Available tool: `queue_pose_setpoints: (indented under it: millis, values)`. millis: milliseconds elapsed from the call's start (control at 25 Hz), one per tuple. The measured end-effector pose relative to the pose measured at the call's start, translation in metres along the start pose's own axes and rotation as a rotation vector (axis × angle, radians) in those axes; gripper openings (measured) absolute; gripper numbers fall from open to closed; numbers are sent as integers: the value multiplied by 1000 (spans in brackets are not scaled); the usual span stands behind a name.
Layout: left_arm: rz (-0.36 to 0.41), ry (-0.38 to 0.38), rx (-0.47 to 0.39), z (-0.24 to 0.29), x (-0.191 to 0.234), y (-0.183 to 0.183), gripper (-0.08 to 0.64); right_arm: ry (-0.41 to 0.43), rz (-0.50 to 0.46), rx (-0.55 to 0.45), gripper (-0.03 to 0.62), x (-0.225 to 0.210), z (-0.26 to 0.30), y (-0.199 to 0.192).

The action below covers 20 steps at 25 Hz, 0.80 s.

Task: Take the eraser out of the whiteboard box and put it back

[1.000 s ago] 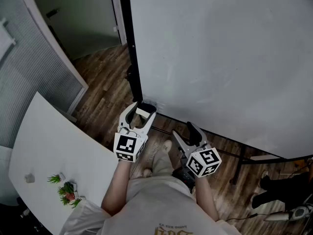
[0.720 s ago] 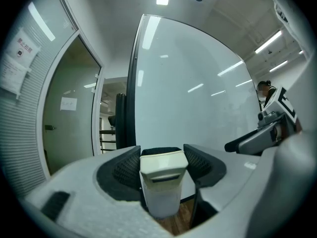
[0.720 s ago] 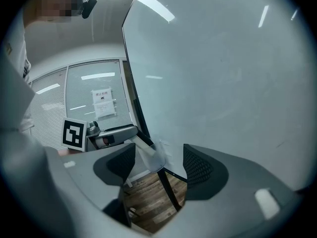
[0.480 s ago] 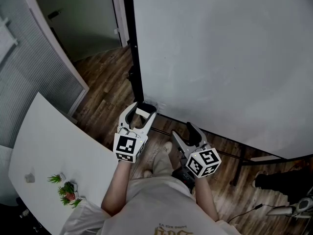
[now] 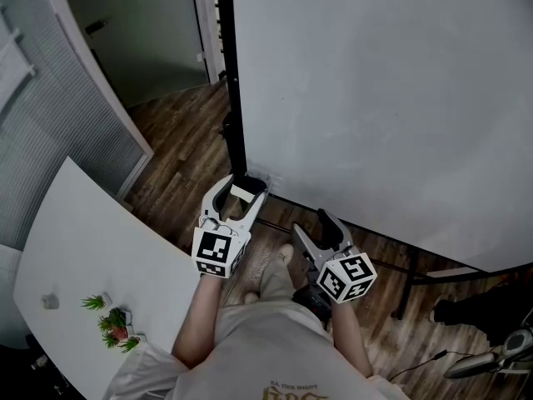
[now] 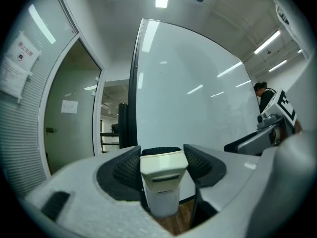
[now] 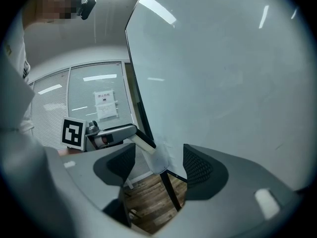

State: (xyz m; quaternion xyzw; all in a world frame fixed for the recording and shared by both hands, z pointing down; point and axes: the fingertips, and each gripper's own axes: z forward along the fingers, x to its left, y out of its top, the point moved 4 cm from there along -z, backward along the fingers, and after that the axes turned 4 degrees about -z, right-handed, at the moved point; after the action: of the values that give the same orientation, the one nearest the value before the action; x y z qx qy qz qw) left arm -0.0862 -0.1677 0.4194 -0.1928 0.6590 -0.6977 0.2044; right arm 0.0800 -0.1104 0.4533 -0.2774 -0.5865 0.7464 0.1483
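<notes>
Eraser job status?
Done: the left gripper has its jaws shut on the cream plastic block eraser. In hand: its far end sits at the translucent box at the large whiteboard's lower corner; leaving or returning, I cannot tell. The right gripper is open, empty. Left: eraser fully in the box, jaws released.

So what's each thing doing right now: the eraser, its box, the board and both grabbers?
left gripper: shut on the eraser.
eraser: clamped between the jaws, its end at the whiteboard box.
whiteboard box: mounted at the whiteboard lower corner; whether the eraser sits inside can't be told.
right gripper: open, empty.
whiteboard: upright, no writing visible.
</notes>
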Motion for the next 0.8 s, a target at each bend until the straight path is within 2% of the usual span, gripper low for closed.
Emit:
queue_pose_setpoints:
  millis: [800]
  values:
    - [0, 11, -55, -22, -5, 20, 268, 14, -20, -26, 299, 13, -14, 7]
